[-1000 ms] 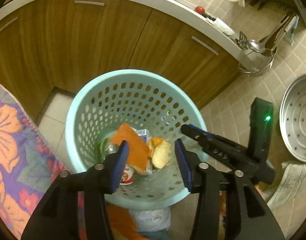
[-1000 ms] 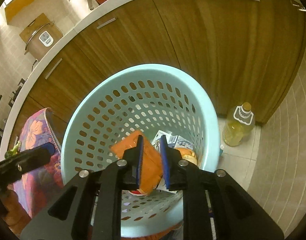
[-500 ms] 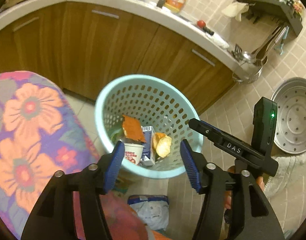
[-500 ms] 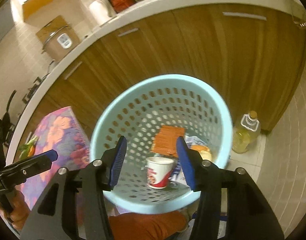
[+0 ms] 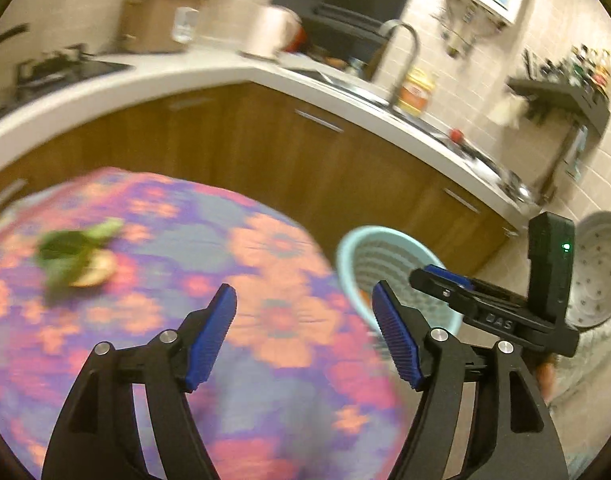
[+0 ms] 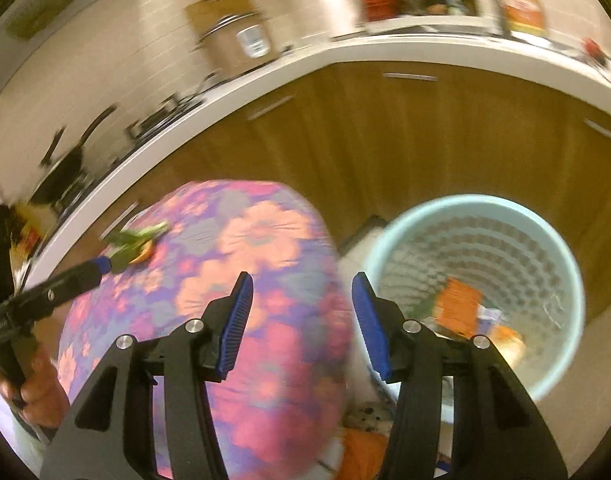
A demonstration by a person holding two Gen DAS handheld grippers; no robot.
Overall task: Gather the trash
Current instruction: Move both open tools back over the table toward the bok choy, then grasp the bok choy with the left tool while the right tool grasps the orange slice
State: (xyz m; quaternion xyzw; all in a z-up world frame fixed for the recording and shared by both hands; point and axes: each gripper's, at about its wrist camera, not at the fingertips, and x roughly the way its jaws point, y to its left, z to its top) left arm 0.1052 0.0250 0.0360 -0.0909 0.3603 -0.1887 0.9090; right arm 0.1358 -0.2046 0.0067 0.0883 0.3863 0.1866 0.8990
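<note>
The left gripper point(image 5: 304, 330) hangs wide apart and empty over a round table draped in a purple-and-orange floral cloth point(image 5: 177, 280). A green leafy scrap with a pale peel point(image 5: 79, 258) lies on the cloth, well ahead and to its left. The right gripper point(image 6: 301, 320), also spread wide and empty, hovers between the table and the pale-blue perforated plastic basket point(image 6: 561, 256). Blur smears the trash inside the basket.

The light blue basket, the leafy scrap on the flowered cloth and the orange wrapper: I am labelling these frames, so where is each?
light blue basket point(image 6: 561, 256): right wrist view, on its far right rim.
leafy scrap point(image 5: 71, 250): left wrist view, on the green leaves.
orange wrapper point(image 6: 459, 306): right wrist view, on its flat face inside the basket.
</note>
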